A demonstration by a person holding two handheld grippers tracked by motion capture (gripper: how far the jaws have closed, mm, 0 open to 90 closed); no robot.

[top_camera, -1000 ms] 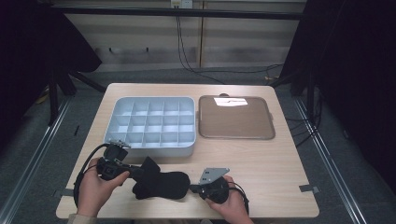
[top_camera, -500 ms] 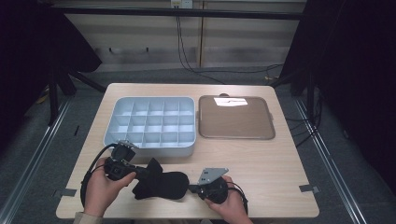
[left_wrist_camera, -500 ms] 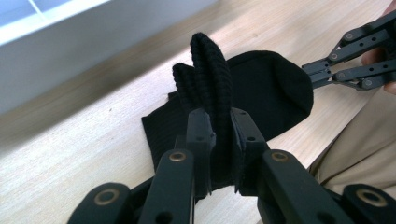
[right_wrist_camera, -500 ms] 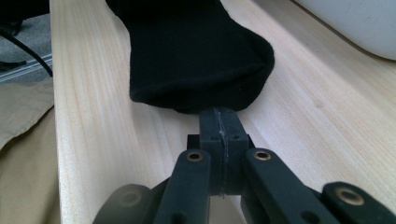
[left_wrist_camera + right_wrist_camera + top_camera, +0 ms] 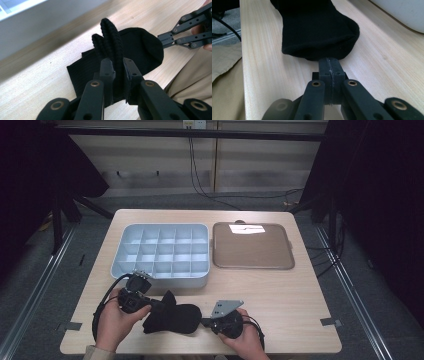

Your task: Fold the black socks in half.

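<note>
One black sock (image 5: 172,318), one compartment box (image 5: 162,254), one tray (image 5: 252,247).

One camera sits high at the near edge of the pale wooden worktop (image 5: 300,285), looking forward and down. Two ride low and close. All share the black knitted sock (image 5: 172,317).
</note>
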